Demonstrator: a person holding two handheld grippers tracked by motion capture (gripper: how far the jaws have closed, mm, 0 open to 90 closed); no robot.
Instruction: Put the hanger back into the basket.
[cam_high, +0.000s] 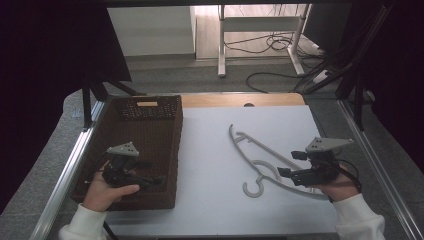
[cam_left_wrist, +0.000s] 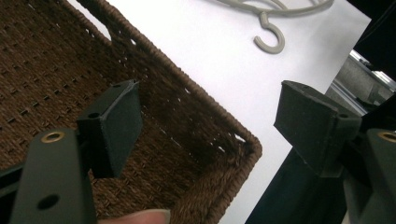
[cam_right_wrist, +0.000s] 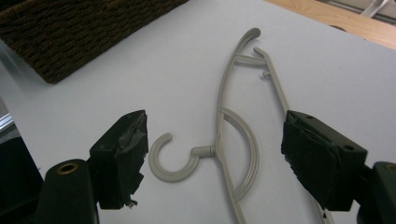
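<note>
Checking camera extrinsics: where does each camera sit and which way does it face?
High view: above the person's side, facing forward and down on the table; both hands, left tongs, right tongs.
Left gripper view: on the left tongs, facing the brown basket corner; a fingertip at the bottom.
Right gripper view: on the right tongs, facing the grey hanger.
Shared: all three views show basket and hanger.

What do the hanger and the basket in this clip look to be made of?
The hanger looks like moulded plastic: pale grey, smooth, matte, with thin rounded bars and a one-piece hook. The basket appears to be woven wicker or a similar fibre, dark brown, with a visible plaited weave and a braided rim; whether the fibre is natural or synthetic I cannot tell.
</note>
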